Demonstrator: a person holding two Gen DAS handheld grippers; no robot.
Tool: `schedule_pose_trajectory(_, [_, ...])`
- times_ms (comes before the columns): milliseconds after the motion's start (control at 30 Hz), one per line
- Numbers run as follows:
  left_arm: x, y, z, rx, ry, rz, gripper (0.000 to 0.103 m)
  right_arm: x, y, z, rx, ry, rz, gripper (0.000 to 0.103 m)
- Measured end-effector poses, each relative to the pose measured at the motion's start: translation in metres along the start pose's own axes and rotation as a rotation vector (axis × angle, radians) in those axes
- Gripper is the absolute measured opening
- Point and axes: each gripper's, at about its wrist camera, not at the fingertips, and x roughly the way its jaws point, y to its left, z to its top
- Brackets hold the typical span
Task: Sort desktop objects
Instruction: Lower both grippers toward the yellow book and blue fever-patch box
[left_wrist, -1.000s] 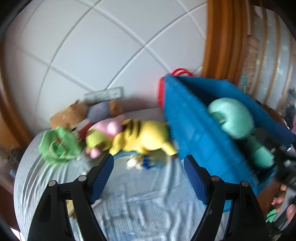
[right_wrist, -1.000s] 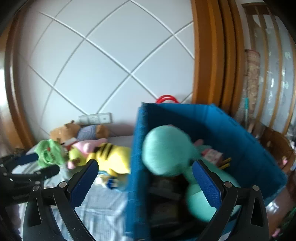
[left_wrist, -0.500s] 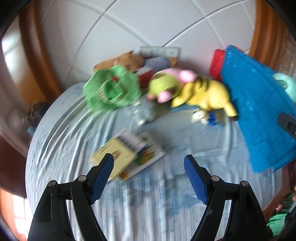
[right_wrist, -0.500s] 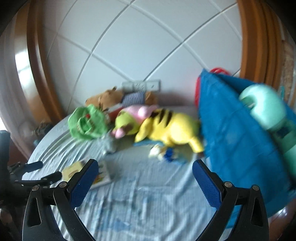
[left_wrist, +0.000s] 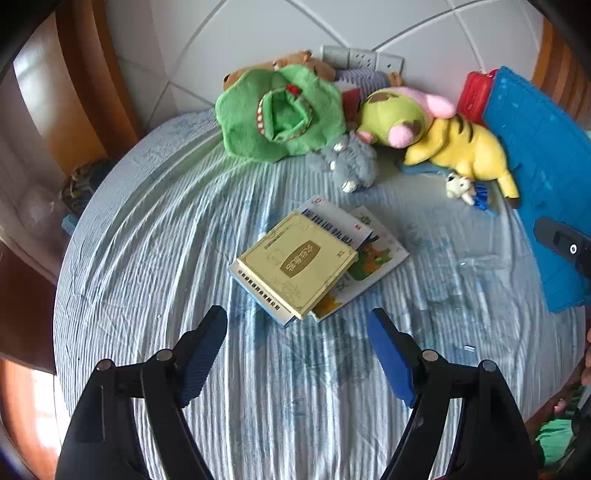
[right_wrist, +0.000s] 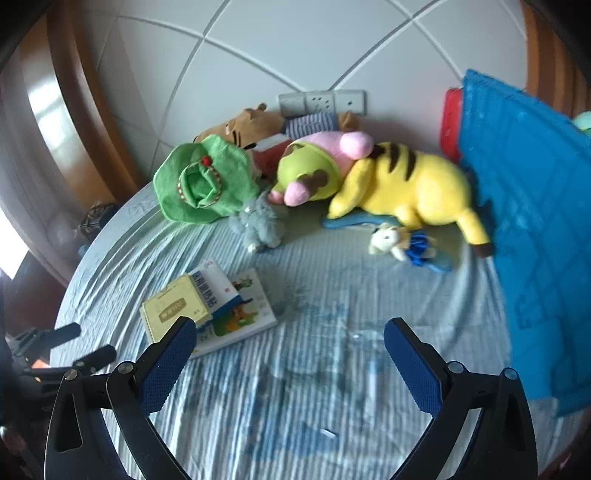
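Note:
A gold-covered book (left_wrist: 297, 264) lies on top of two thin booklets (left_wrist: 369, 254) in the middle of the blue striped cloth (left_wrist: 147, 240); the stack also shows in the right wrist view (right_wrist: 173, 314). My left gripper (left_wrist: 297, 356) is open and empty just in front of the books. My right gripper (right_wrist: 288, 363) is open and empty above the cloth. Plush toys lie at the back: a green one (left_wrist: 282, 112), a small grey one (left_wrist: 351, 164), a pink and green one (left_wrist: 399, 118), a yellow striped one (left_wrist: 458, 149) and a tiny white doll (right_wrist: 402, 245).
A blue fabric bin (left_wrist: 546, 173) stands at the right edge, also in the right wrist view (right_wrist: 532, 206), with a red item (left_wrist: 474, 96) behind it. A brown plush (right_wrist: 247, 123) lies against the white wall under a socket strip (right_wrist: 321, 101). Wooden frames flank both sides.
Both grippers have swung left and down, away from the blue bin and the teal plush in it. The books have come into the centre of the left wrist view.

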Motion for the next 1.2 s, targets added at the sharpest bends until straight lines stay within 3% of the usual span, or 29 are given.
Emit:
schedule_pose_trajectory(200, [0.03, 0.01, 0.005, 0.005, 0.05, -0.031, 0.078, 0.029, 0.013, -0.004, 0.003, 0.06, -0.003, 0.103])
schedule_pose_trajectory(333, [0.049, 0.033, 0.013, -0.013, 0.076, -0.01, 0.078, 0.04, 0.027, -0.011, 0.017, 0.081, 0.004, 0.103])
schedule_pose_trajectory(467, [0.065, 0.053, 0.017, -0.004, 0.089, 0.003, 0.078, 0.06, 0.04, -0.017, 0.061, 0.09, 0.01, 0.087])
schedule_pose_trajectory(533, [0.07, 0.053, 0.016, -0.023, 0.098, -0.041, 0.078, 0.074, 0.042, -0.02, 0.066, 0.128, 0.014, 0.086])
schedule_pose_trajectory(667, [0.079, 0.027, 0.012, 0.018, 0.113, -0.07, 0.078, 0.095, 0.037, -0.02, 0.046, 0.181, 0.033, 0.086])
schedule_pose_trajectory(867, [0.114, -0.017, 0.005, 0.055, 0.136, -0.001, 0.078, 0.111, 0.017, -0.015, -0.027, 0.215, 0.067, 0.087])
schedule_pose_trajectory(967, [0.129, -0.021, 0.004, 0.042, 0.122, 0.059, 0.078, 0.116, 0.008, -0.013, -0.049, 0.215, 0.066, 0.088])
schedule_pose_trajectory(1067, [0.132, -0.014, 0.012, 0.023, 0.079, 0.069, 0.078, 0.12, 0.006, -0.012, -0.071, 0.217, 0.074, 0.089])
schedule_pose_trajectory(1100, [0.133, -0.01, 0.016, 0.019, 0.07, 0.06, 0.077, 0.122, 0.008, -0.011, -0.079, 0.221, 0.082, 0.089])
schedule_pose_trajectory(1200, [0.136, 0.0, 0.03, 0.014, 0.051, 0.034, 0.057, 0.132, 0.018, -0.009, -0.094, 0.238, 0.107, 0.089])
